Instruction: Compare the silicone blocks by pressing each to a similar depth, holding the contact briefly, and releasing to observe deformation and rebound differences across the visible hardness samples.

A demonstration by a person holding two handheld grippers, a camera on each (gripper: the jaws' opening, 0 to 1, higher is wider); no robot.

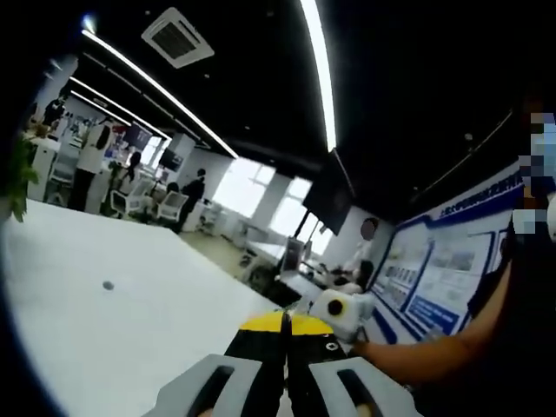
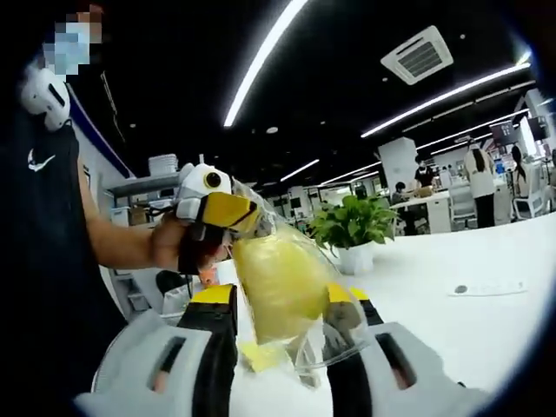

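A yellow silicone block (image 2: pixel 280 276) inside a clear plastic bag (image 2: pixel 314 343) hangs in the air above the white table. My right gripper (image 2: pixel 280 297) has its black, yellow-tipped jaws against both sides of the bagged block. My left gripper (image 2: pixel 228 213) comes in from the left, held by a hand, and pinches the bag's top corner. In the left gripper view my left gripper (image 1: pixel 284 330) has its jaws pressed together; the bag between them is hidden. The right gripper's white body (image 1: pixel 343 311) shows just beyond them.
The white table (image 1: pixel 130 304) stretches away with a small dark dot (image 1: pixel 108 285) on it. A potted plant (image 2: pixel 352 230) and a flat label (image 2: pixel 486 287) sit on the table (image 2: pixel 469 330). A person's arm (image 1: pixel 434 354) is close by. Office desks and people stand far behind.
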